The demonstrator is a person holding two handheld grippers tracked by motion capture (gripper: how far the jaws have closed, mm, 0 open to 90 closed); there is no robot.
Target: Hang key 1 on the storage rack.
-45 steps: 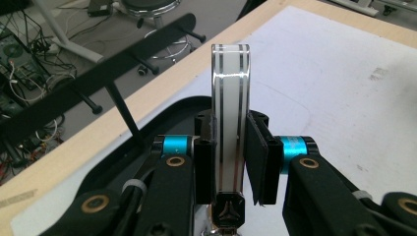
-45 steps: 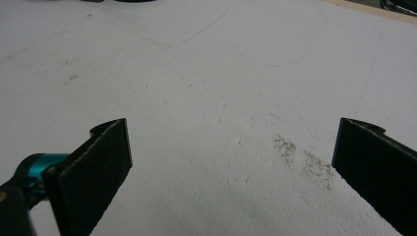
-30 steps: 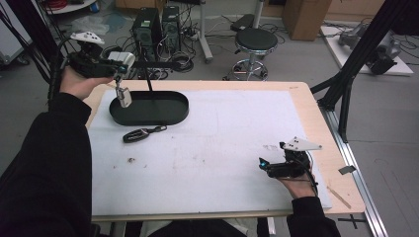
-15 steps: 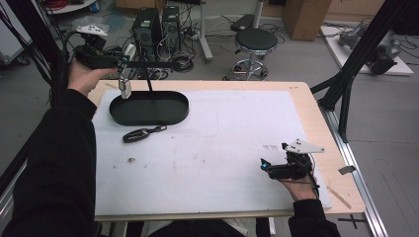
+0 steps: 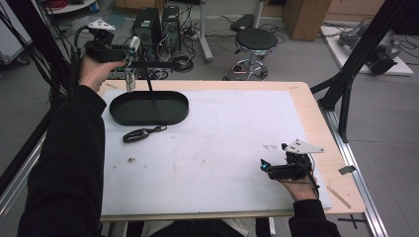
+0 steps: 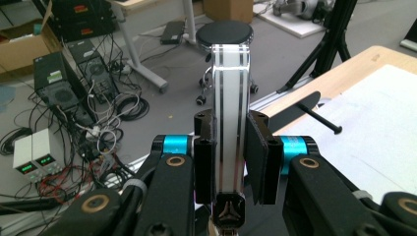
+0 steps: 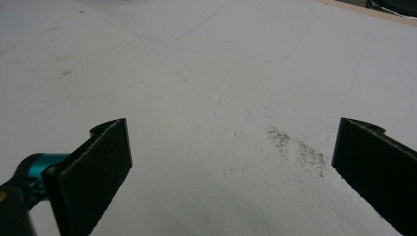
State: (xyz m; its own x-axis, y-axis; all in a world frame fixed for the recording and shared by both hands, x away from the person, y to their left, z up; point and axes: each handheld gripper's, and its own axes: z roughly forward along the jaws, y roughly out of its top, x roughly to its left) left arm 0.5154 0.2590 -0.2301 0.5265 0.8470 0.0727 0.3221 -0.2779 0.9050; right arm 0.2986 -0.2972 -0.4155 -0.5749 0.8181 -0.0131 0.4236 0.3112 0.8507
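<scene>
White foam sheet [image 5: 212, 148] covers the wooden table. Left gripper [image 6: 230, 147] clamps a slim silver-and-white bar [image 6: 230, 113], raised at the far left corner beyond the black oval tray [image 5: 148, 107]. Right gripper [image 7: 231, 172] jaws apart, resting near the right edge.

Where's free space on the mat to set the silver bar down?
Widest bare patch: the mat's middle, between the tray, the key fob and the right gripper. The far right stretch, right of the tray, is bare too. Crowded: the far-left corner, where the left gripper holds the bar over the tray's edge.
</scene>
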